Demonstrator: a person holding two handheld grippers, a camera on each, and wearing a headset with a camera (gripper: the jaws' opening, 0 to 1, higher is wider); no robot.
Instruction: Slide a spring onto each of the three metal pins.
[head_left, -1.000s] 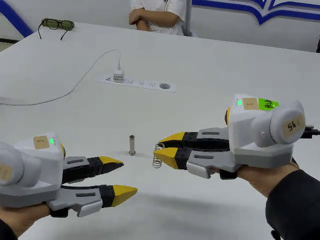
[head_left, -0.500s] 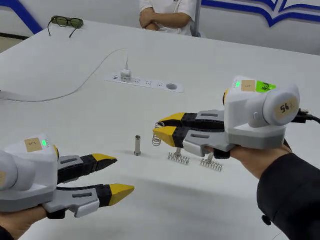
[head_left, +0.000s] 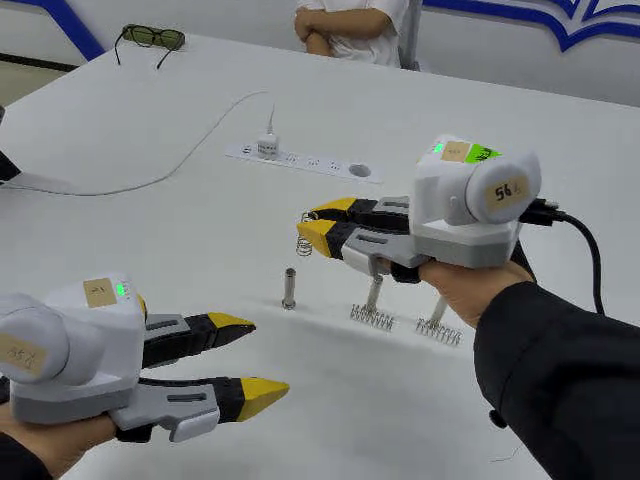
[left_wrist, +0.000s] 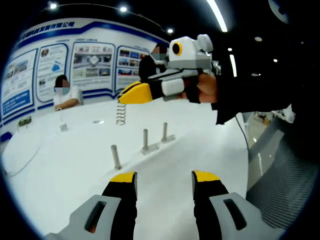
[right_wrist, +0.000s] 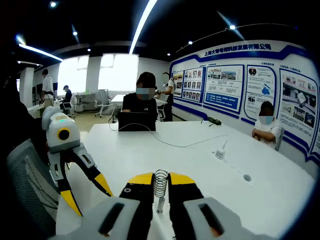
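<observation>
Three metal pins stand upright on the white table (head_left: 180, 240); going by the head view we call them the left pin (head_left: 290, 288), the middle pin (head_left: 373, 294) and the right pin (head_left: 438, 308). All three are bare. A loose spring (head_left: 371, 317) lies flat on the table just beside the foot of the middle pin. A second loose spring (head_left: 440, 333) lies the same way at the foot of the right pin.

Our right gripper (head_left: 312, 226) is held above the table with its jaws pinched together on a spring (head_left: 304, 245). It grips the upper coils, so the spring hangs upright below the tips. This spring is in the air, near the left pin and higher than its top, touching neither pin nor table. In the right gripper view the left pin shows just under the spring's lower end, between the jaws. In the left gripper view we see a clear gap between the two.

Our left gripper (head_left: 255, 356) is low and nearer to us, well apart from the pins, its jaws spread wide with nothing between them.

Farther back on the table we see a white power strip (head_left: 300, 162) with a charger (head_left: 268, 147) plugged in and a cable (head_left: 130, 188) running off to the left. A pair of glasses (head_left: 153, 37) lies near the far edge. A person (head_left: 355, 18) sits at the far side.
</observation>
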